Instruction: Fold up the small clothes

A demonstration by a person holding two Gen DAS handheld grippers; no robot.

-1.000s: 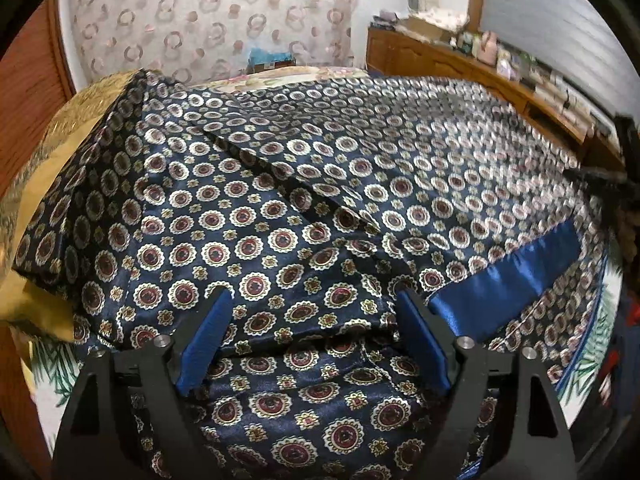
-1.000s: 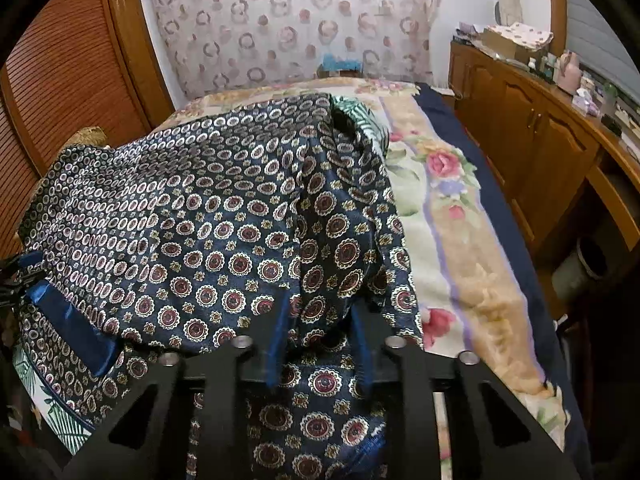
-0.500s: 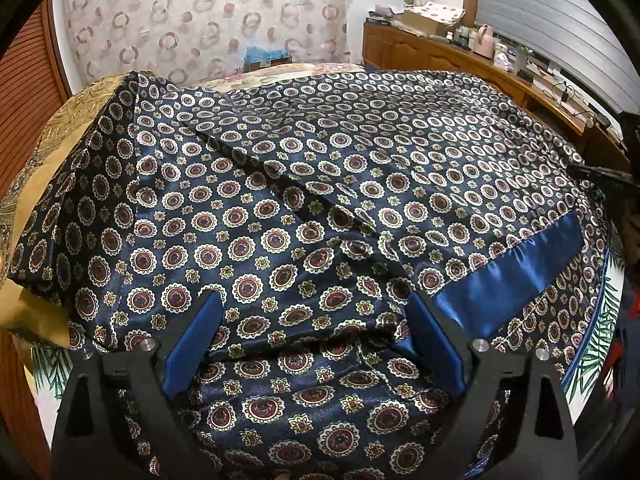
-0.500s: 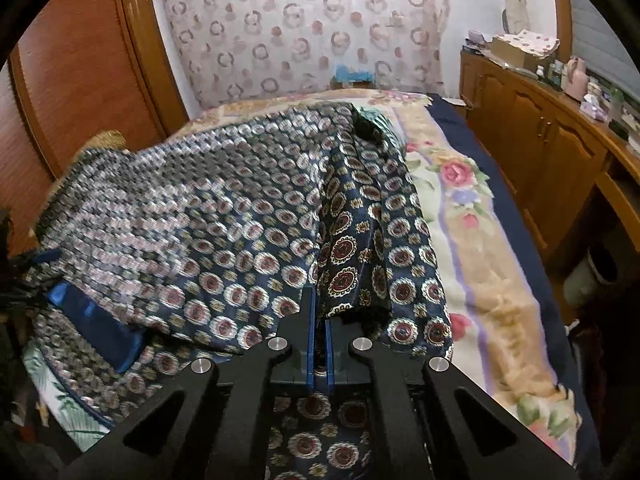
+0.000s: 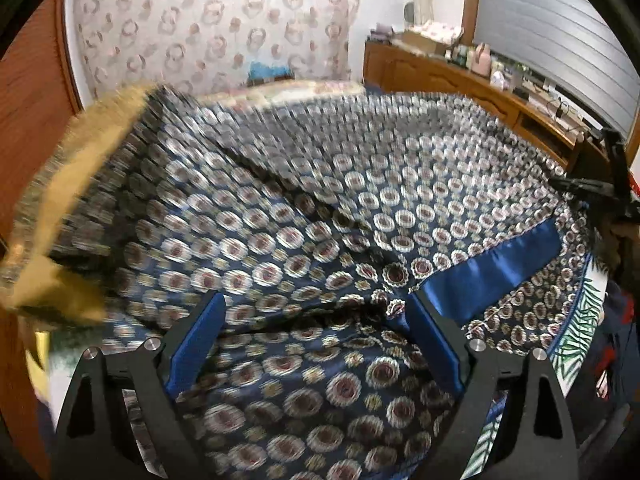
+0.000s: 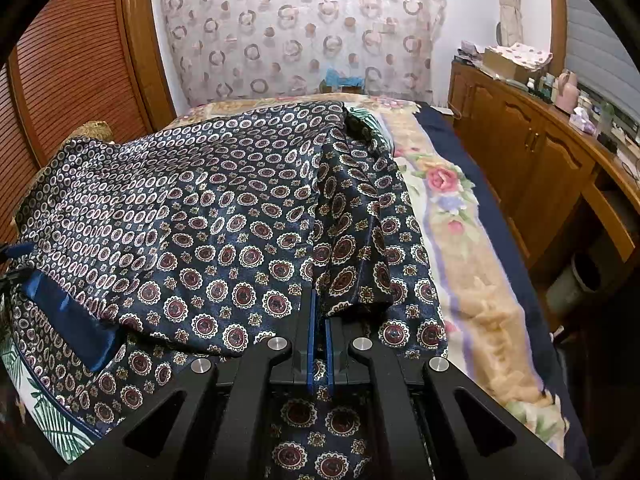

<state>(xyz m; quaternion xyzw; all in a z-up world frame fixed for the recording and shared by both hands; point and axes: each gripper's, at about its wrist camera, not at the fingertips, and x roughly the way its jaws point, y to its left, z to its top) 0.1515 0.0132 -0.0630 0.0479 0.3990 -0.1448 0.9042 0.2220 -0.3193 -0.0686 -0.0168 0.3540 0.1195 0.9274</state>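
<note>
One garment (image 6: 224, 216), navy satin with medallion print and one plain blue band (image 5: 492, 276), spread over bed (image 6: 472, 280), filling centre of both frames. Two grippers: left gripper (image 5: 316, 316) at lower centre, jaws wide apart over cloth, gripping nothing; right gripper (image 6: 319, 322) at lower centre, clamped on a raised fold of garment.
</note>
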